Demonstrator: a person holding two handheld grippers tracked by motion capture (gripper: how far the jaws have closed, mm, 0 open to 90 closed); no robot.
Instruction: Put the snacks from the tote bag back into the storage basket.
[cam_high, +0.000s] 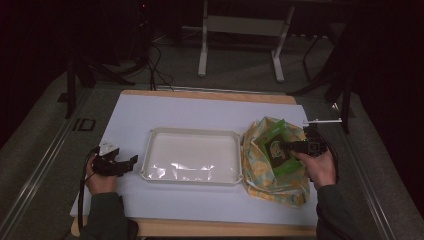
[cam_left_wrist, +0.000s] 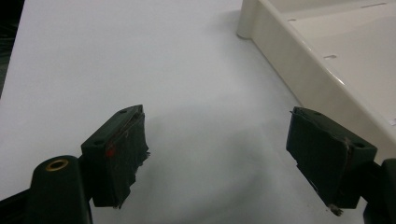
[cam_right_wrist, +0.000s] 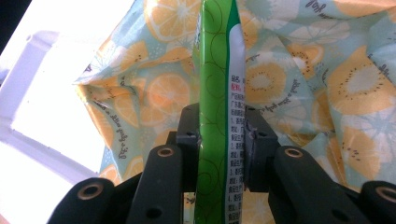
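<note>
Green packet (cam_right_wrist: 217, 116) clamped edge-on in the right gripper (cam_high: 292, 146), lower end cut off, over the fruit-print bag (cam_high: 260, 165) at right. Left gripper (cam_high: 131, 161) gapes empty on the bench (cam_high: 130, 112), beside the cream tray (cam_high: 192, 132).

Both grippers are black. The left gripper (cam_high: 131, 161) carries a pale grey three-cornered plate (cam_high: 108, 148) on top, at about 11 o'clock from its jaws, and a thin black cable (cam_high: 81, 195) loops from it past the wrist toward 6 o'clock. In the left gripper view its pads (cam_left_wrist: 122, 158) are blocky, wrapped in frayed dark tape with a small red mark, and a brass-ringed screw hole (cam_left_wrist: 57, 164) sits at 8 o'clock. The right gripper (cam_right_wrist: 222, 149) has rounded black links with brass-ringed holes (cam_right_wrist: 165, 151). The person wears dark green sleeves (cam_high: 104, 215).
</note>
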